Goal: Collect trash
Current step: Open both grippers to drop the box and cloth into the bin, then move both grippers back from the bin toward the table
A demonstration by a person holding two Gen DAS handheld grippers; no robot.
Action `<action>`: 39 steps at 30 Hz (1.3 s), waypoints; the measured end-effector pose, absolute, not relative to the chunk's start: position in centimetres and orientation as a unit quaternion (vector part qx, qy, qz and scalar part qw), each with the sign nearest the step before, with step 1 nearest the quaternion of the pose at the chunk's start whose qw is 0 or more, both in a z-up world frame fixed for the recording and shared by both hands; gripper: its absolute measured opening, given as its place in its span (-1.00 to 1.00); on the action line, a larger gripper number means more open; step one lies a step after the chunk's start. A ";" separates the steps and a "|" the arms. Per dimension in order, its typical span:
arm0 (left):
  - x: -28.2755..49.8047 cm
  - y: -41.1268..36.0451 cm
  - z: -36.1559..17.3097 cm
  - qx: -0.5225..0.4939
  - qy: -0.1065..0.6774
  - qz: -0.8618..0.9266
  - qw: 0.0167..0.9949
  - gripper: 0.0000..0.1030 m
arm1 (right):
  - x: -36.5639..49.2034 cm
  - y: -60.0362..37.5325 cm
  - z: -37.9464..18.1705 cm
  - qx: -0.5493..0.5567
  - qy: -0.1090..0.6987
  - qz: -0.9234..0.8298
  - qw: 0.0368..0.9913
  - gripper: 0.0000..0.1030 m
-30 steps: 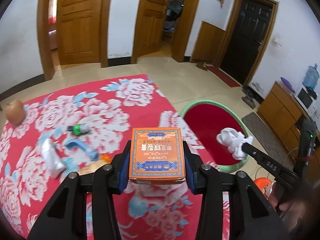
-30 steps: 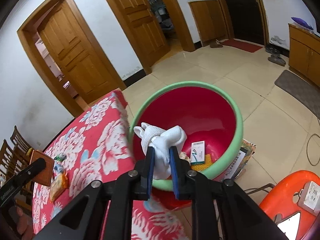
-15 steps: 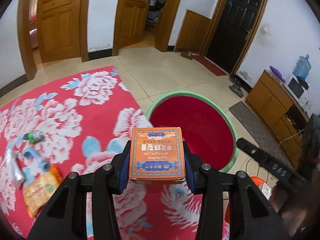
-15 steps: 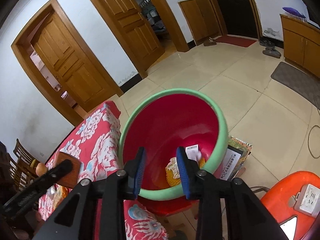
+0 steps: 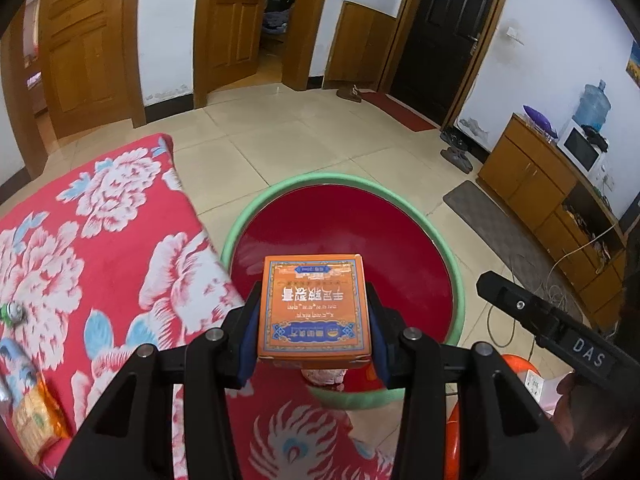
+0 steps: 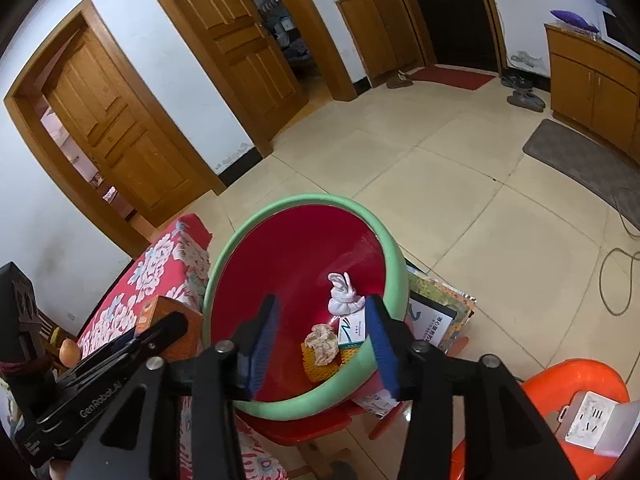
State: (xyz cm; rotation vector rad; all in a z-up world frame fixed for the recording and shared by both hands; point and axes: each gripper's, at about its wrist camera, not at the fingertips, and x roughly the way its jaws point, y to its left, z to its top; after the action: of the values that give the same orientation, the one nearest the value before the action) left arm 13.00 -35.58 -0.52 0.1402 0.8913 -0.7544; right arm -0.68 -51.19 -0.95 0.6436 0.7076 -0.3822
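My left gripper [image 5: 314, 316] is shut on an orange box [image 5: 315, 308] and holds it over the near rim of the red basin with a green rim [image 5: 444, 244]. The box also shows in the right wrist view [image 6: 166, 320]. My right gripper [image 6: 324, 340] is open and empty above the basin [image 6: 224, 268]. Inside the basin lie a white cloth wad [image 6: 342, 294], a small white carton [image 6: 352, 328], crumpled paper [image 6: 322, 344] and a yellow wrapper [image 6: 316, 366].
The table has a red floral cloth [image 5: 100, 240] with a green bottle cap [image 5: 12, 314], a blue item [image 5: 14, 356] and an orange snack packet [image 5: 36, 416] at the left. An orange stool [image 6: 560, 400] with a power strip stands at the right. Books [image 6: 436, 312] lie beside the basin.
My right gripper opened and the white cloth wad dropped into the basin. My left gripper carried the orange box rightward from over the table to the basin's near rim.
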 end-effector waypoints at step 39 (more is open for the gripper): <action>13.2 -22.8 3.0 0.046 0.405 -0.249 0.878 0.17 | -0.8 -43.7 1.8 0.306 0.334 -0.101 0.886 0.39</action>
State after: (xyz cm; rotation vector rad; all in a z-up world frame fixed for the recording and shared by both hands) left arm 13.16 -22.77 2.96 0.0955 0.8448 -0.5200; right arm -0.79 -43.73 1.81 0.6361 0.6937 -0.2103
